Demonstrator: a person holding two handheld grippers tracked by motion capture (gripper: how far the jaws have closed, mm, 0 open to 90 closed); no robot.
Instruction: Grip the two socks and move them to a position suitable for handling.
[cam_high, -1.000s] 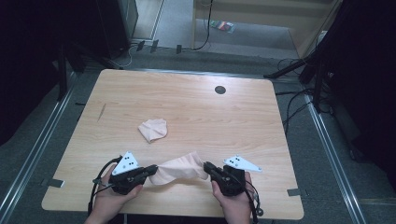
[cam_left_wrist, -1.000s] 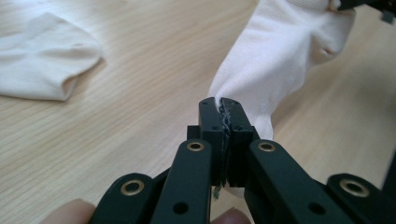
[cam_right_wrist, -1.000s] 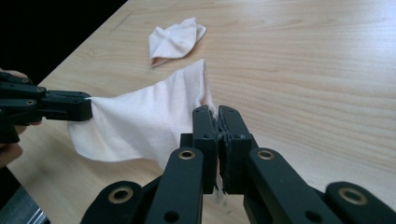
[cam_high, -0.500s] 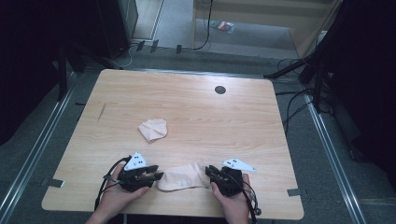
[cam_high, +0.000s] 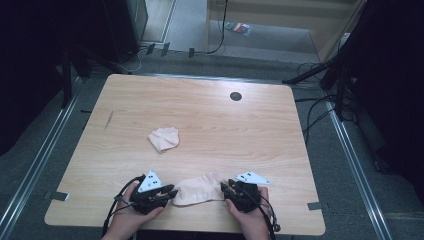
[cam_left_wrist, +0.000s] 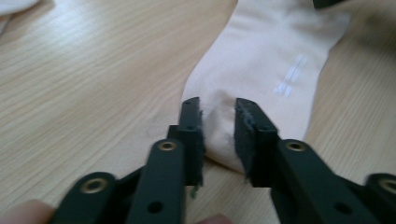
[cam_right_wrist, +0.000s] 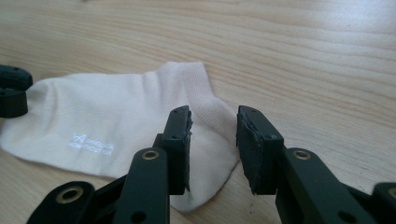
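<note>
So a pale sock (cam_high: 199, 189) lay flat on the wooden worktop (cam_high: 210, 120) near the front edge, between both tools. The left tool (cam_left_wrist: 217, 126) had its jaws parted around one end of it, not pinching. Same deal with the right tool (cam_right_wrist: 213, 135), jaws apart over the other end. A second, balled-up sock (cam_high: 163, 138) sat farther back, well apart.
</note>
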